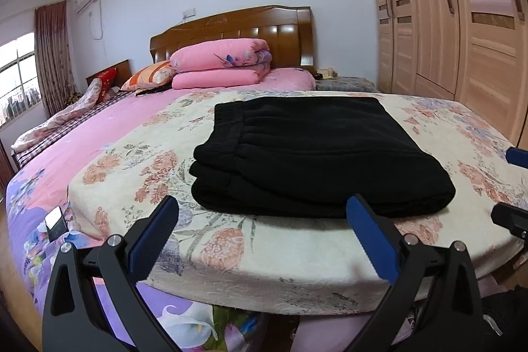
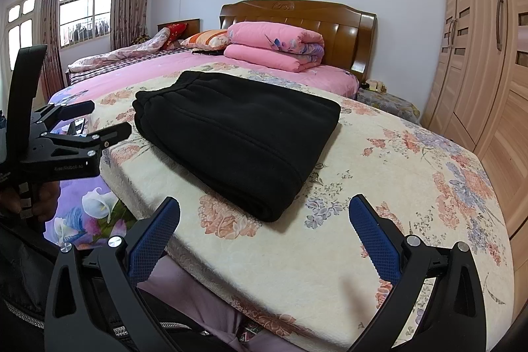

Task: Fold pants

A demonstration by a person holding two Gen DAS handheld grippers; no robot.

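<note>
The black pants [image 1: 316, 154] lie folded into a thick rectangular stack on a cream floral blanket [image 1: 138, 167], elastic waistband at the far left. They also show in the right wrist view [image 2: 237, 134]. My left gripper [image 1: 264, 226] is open and empty, just short of the stack's near edge. My right gripper [image 2: 264, 230] is open and empty, near the stack's front corner, apart from it. The left gripper's body [image 2: 66, 137] shows at the left of the right wrist view.
The blanket [image 2: 396, 187] covers the near end of a pink-sheeted bed [image 1: 109, 121]. Folded pink quilts [image 1: 221, 65] and pillows sit by the wooden headboard [image 1: 237, 28]. A wooden wardrobe [image 1: 462, 38] stands at the right. A window with curtains is at the left.
</note>
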